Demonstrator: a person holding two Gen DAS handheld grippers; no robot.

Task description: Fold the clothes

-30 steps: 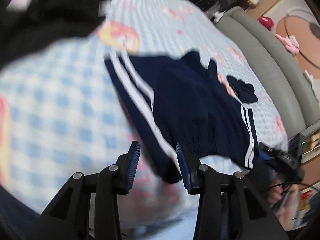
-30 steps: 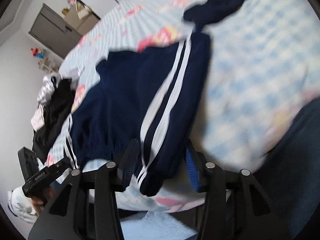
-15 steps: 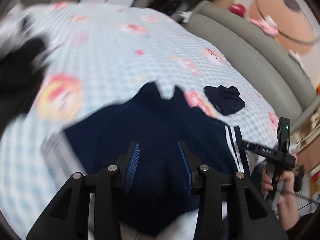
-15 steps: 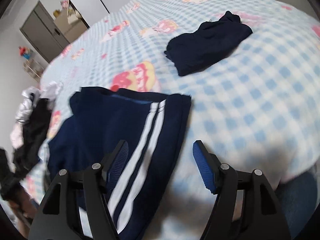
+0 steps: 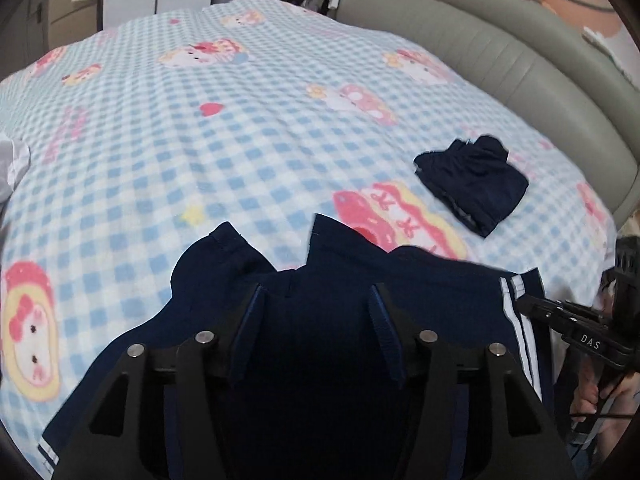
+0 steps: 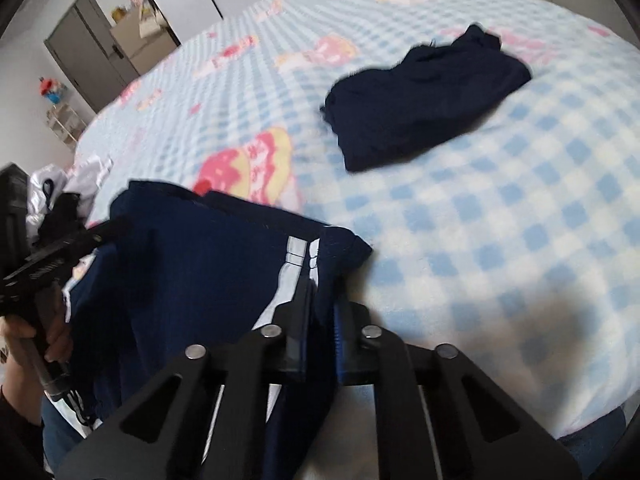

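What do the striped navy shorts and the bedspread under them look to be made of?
Navy shorts: probably a smooth, matte synthetic knit, sportswear style; they drape limply, with flat white side stripes sewn on. Checked bedspread: looks like soft fleece or plush; the blue-and-white squares have fuzzy edges and no sheen, though motion blur may add to that.

Checked blanket (image 5: 248, 128), grey headboard (image 5: 480, 44).

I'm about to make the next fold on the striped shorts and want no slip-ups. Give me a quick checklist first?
1. Right gripper shut on the shorts at the white stripe: ok.
2. Left gripper gripping: not ok, fingers apart over the cloth.
3. Shorts flat: not ok, far edge rumpled.
4. Folded dark garment apart from the shorts: ok.
5. Blanket beyond the shorts bare: ok.
6. Near hem: cannot tell, hidden.
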